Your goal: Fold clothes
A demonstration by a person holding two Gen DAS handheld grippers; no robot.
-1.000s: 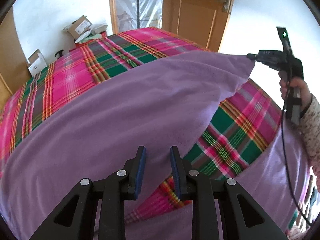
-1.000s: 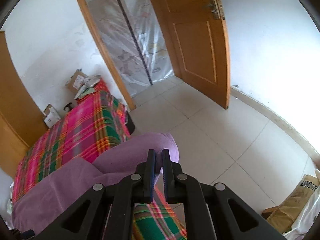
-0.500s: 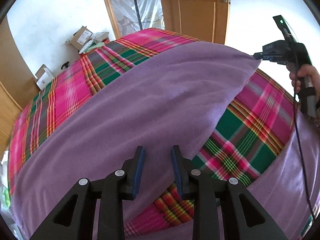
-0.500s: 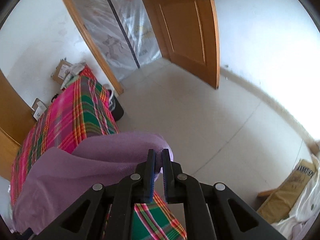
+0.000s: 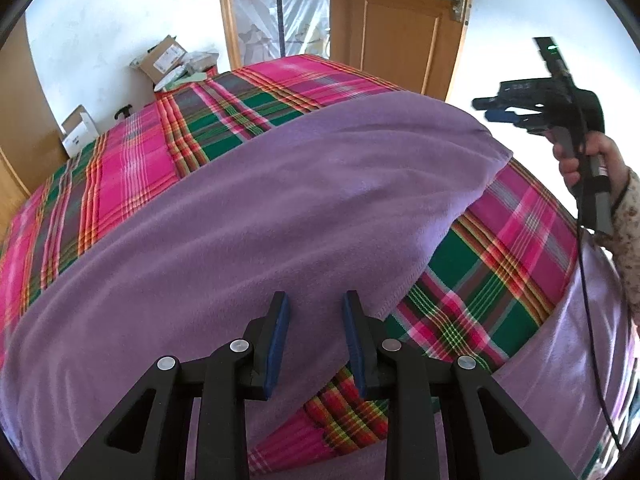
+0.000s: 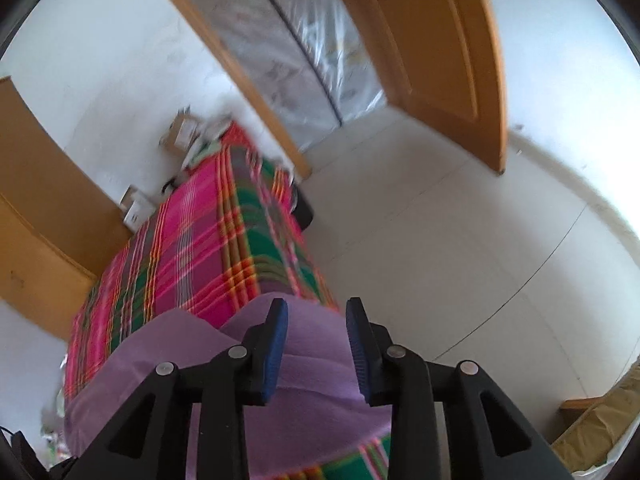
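Where white walls [image 5: 120, 32] and a pale tiled floor [image 6: 460, 240] meet an orange door [image 5: 400, 24], I see the plaid bed [image 5: 132, 160] carrying the purple blanket [image 5: 280, 208], folded over. My left gripper [image 5: 316, 316] hangs released above it; my right gripper [image 6: 316, 320] is opening, fabric beneath untouched.

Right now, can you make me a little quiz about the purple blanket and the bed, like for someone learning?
1. True or false: the purple blanket lies on a checked bedspread.
2. Which is behind the bed? A) a wooden door B) a window C) a fridge
3. Fill in: the right tongs are opening and no longer ____ the blanket.

Key: 1 true; 2 A; 3 pinch
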